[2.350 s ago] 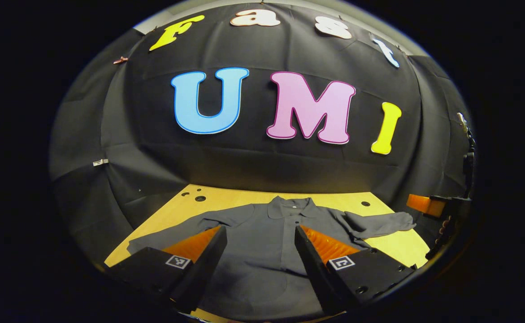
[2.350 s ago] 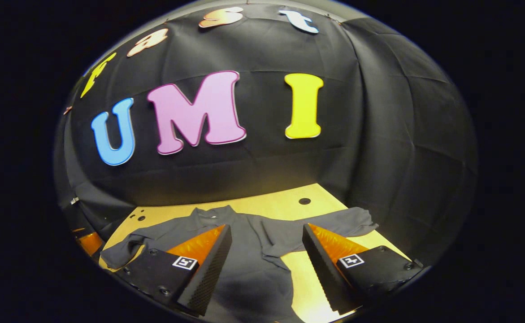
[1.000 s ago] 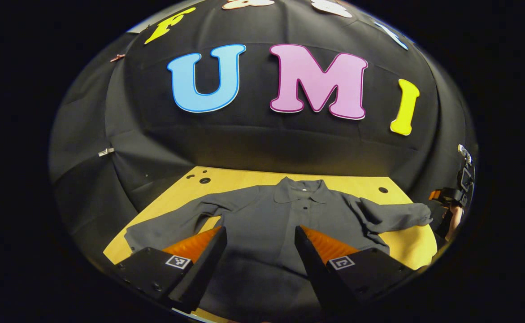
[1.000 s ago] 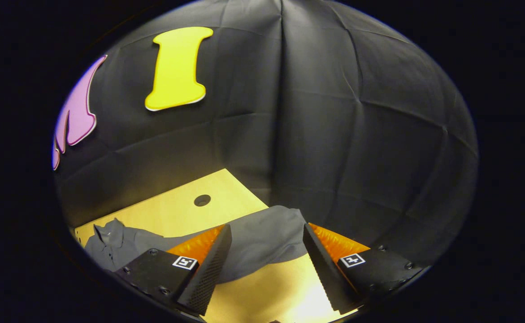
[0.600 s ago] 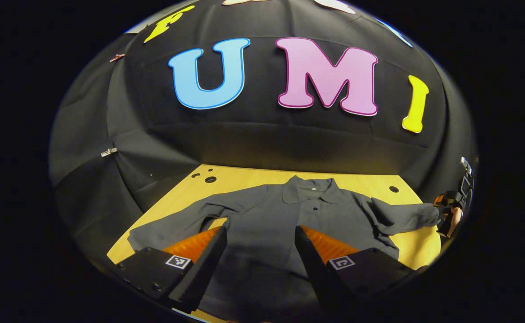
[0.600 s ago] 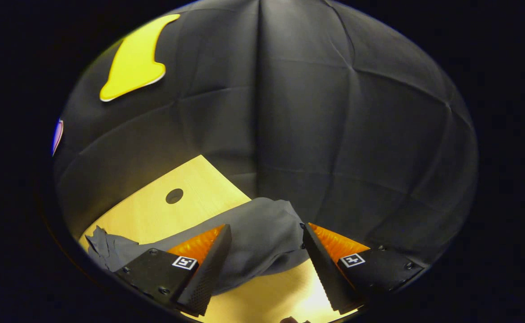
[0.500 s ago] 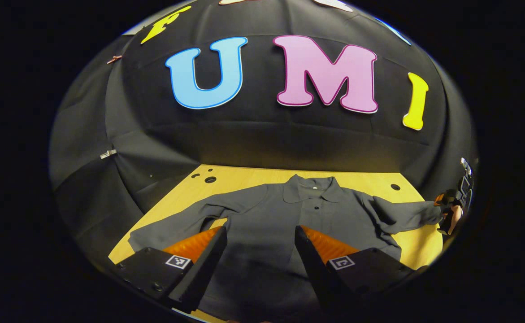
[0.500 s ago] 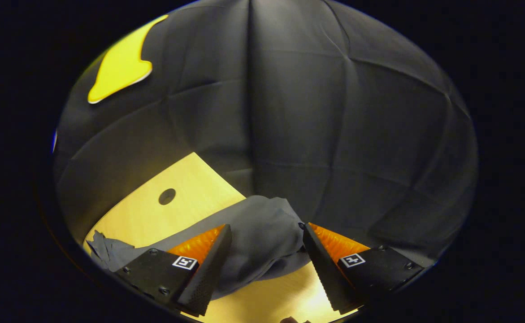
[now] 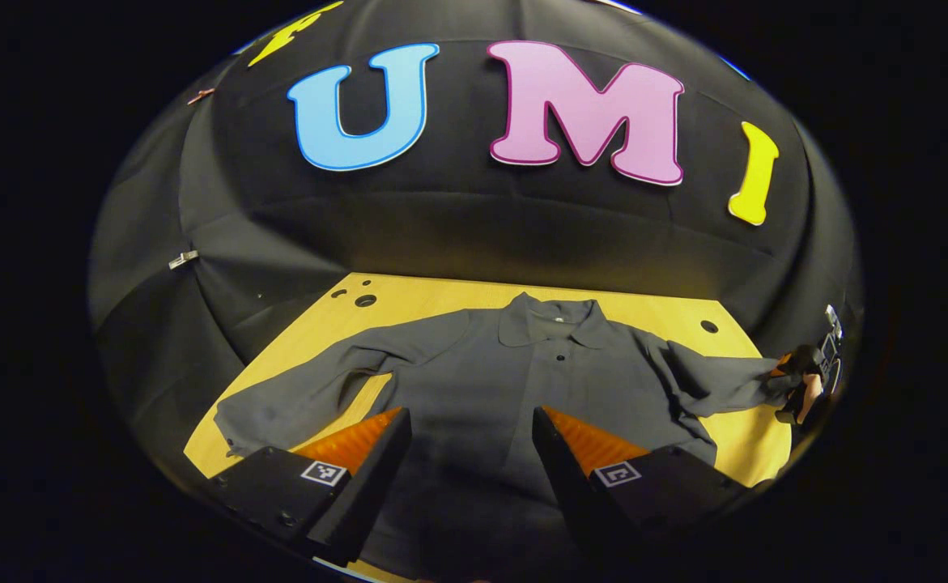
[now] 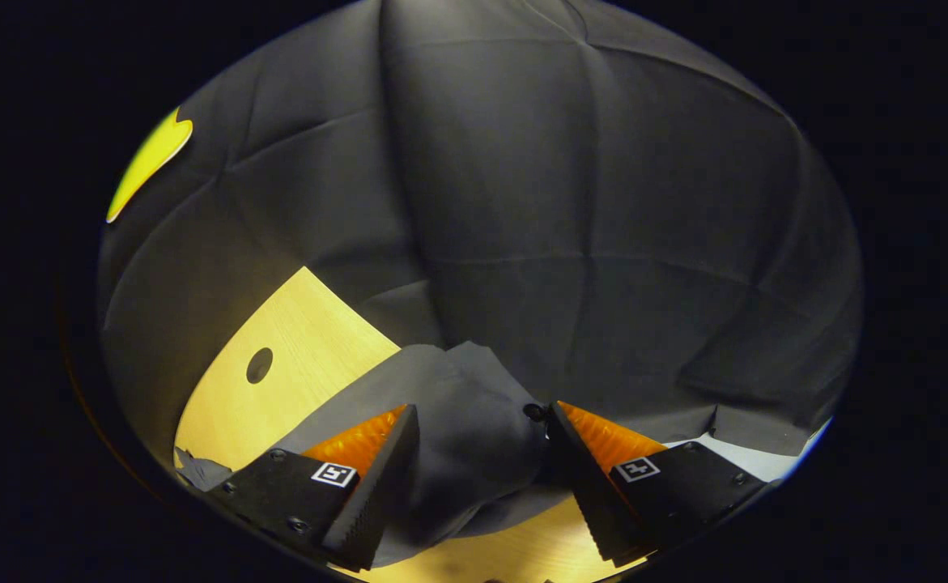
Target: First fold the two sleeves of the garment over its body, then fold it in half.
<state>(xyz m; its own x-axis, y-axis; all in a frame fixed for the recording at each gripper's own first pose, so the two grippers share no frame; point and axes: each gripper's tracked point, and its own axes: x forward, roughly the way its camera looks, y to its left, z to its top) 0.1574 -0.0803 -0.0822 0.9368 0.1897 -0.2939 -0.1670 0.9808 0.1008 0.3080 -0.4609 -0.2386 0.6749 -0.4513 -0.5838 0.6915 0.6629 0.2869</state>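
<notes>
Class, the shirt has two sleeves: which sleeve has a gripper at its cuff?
The sleeve on the right of the left gripper view: the right gripper straddles its cuff, jaws open. The other sleeve lies untouched on the table.

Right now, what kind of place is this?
Probably a small recording booth, not a home: black cloth wall behind a wooden table with holes, and one gray shirt spread flat for folding.

The garment [image 9: 514, 389] lies spread flat on the table [image 9: 433, 301], collar far from the left tool [image 9: 467, 429]; one sleeve cuff [image 10: 465, 413] lies between the right tool [image 10: 482, 429] fingers, at the table's edge.
</notes>
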